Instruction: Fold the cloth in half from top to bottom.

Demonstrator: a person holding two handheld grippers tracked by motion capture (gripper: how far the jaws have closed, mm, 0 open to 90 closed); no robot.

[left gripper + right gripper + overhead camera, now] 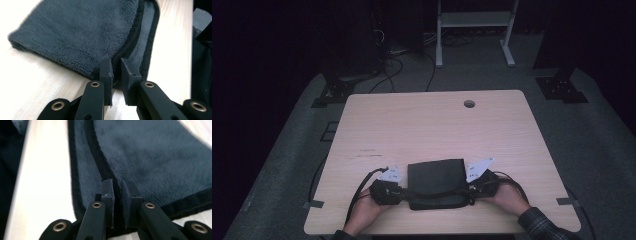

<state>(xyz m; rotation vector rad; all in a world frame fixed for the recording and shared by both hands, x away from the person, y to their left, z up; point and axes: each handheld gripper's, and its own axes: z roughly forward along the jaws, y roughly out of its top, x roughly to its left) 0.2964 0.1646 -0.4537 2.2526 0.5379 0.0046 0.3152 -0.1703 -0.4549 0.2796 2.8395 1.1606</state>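
The towel (435, 181), dark grey and fleecy, lay folded at the lower middle of the high view, close to the near edge of the surface (432, 125). One layer was turned over another, and a black hem ran along its near side.

In the left gripper view the left claw (116, 71) had its jaws drawn nearly together, with the hemmed corner of the towel (82, 32) pinched in the narrow gap. In the right gripper view the right claw (118, 192) stood likewise, almost shut, nipping the opposite near corner of the towel (155, 157) by its hem. In the high view the left claw (401, 192) was at the towel's lower left and the right claw (472, 190) at its lower right.

The step in hand looked like another fold, with both near corners taken up. The next move would call for lifting both corners evenly, carrying them toward the far edge, and laying them square before letting go.
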